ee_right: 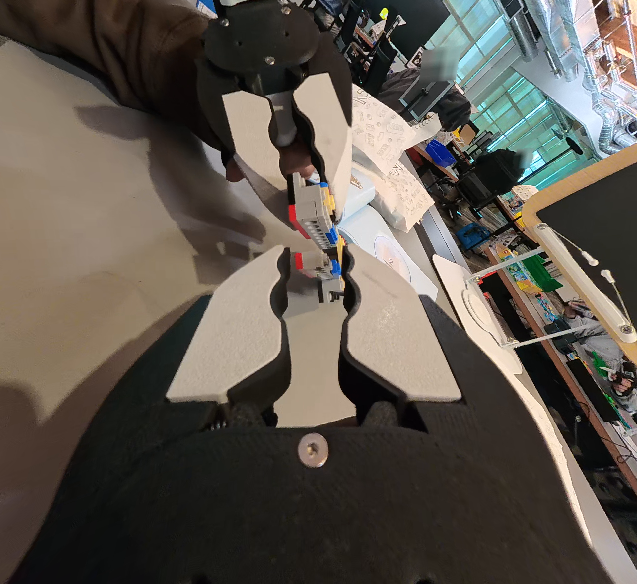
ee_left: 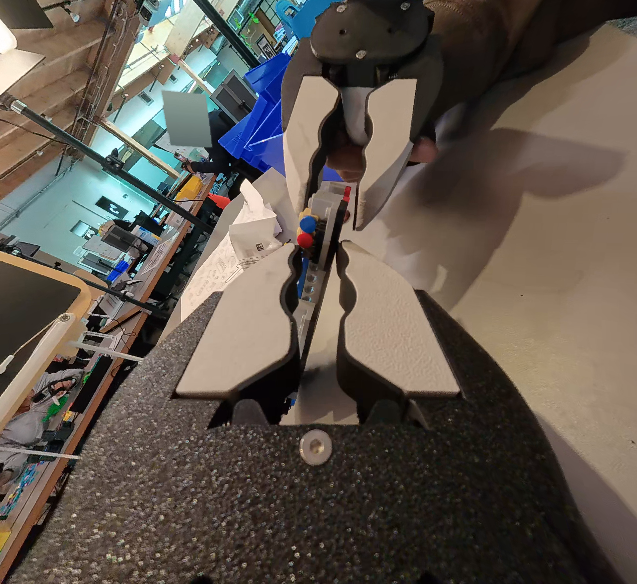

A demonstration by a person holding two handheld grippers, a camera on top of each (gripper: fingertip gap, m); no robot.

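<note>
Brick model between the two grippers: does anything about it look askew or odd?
The brick model is held in the air above the table, tilted, with the left gripper and right gripper at opposite ends. Nothing looks broken or spilled.

The two grippers face each other tip to tip above the tabletop (ee_left: 551, 257), each held by a hand in a brown sleeve (ee_left: 517, 16). The left gripper (ee_left: 317, 250) has its jaws narrowly parted and closed on one end of a small brick model (ee_left: 319, 223) — grey, with red, blue and yellow pieces. The right gripper (ee_right: 315, 257) grips the opposite end, its pads (ee_right: 350, 278) against the model's sides — the jaws stand a little wider here.
</note>
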